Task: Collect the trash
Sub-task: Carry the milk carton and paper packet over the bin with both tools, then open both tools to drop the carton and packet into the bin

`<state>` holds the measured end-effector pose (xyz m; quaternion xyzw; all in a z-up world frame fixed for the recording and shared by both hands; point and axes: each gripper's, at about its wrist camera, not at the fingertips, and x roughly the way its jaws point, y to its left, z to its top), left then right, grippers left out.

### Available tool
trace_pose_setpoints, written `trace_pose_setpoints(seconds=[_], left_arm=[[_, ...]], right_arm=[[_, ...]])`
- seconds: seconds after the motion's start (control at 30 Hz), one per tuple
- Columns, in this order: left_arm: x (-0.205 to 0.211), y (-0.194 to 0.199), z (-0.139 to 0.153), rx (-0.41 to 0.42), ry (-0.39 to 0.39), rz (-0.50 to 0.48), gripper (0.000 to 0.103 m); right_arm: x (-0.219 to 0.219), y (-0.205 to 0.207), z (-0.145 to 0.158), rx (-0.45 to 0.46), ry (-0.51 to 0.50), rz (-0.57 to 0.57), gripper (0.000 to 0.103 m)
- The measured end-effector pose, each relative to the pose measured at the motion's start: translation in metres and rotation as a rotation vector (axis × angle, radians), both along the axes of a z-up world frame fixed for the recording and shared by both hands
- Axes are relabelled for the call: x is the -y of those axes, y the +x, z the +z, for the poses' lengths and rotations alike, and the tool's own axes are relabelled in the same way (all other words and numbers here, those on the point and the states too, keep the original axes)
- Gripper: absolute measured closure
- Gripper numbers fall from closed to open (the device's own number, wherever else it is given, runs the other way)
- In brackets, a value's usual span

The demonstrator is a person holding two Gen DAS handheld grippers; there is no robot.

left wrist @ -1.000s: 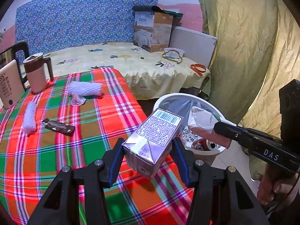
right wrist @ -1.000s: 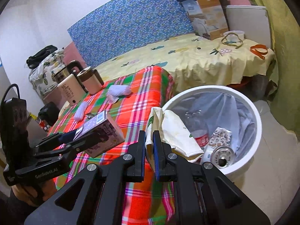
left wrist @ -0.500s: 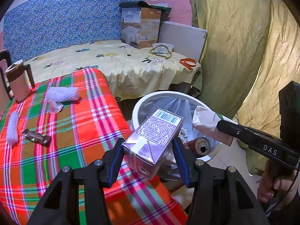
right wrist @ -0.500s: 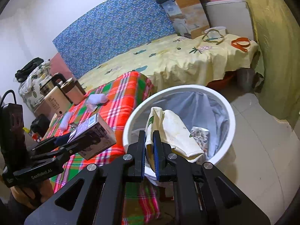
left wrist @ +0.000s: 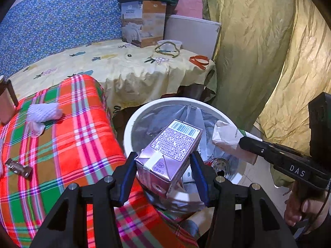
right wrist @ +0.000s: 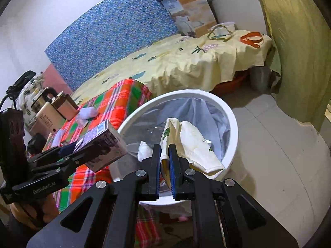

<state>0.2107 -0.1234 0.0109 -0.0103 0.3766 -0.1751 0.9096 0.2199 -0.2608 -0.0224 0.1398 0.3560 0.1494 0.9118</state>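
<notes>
Trash is being held over the white bin [left wrist: 132, 124]: a purple carton [left wrist: 169, 155] is being clamped between the pads of the left claw [left wrist: 163, 173], while a crumpled paper bag [right wrist: 192, 142] is being pinched in the tightly closed right claw [right wrist: 164, 161], above the bin's rim.

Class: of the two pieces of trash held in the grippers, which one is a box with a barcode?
The purple drink carton in the left gripper; the right gripper holds a crumpled paper bag.
</notes>
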Motion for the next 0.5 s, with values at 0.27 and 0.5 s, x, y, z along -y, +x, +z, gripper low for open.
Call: trace_pose_setpoints(seconds=[0.27, 0.5], left_arm=[[0.013, 0.017, -0.011, -0.03, 0.004, -0.028, 0.049], [0.022, 0.029, -0.02, -0.06, 0.01, -0.048, 0.048]], right_arm=[[0.005, 0.014, -0.011, -0.039, -0.003, -0.001, 0.092], [0.009, 0.02, -0.016, -0.071, -0.012, -0.019, 0.09]])
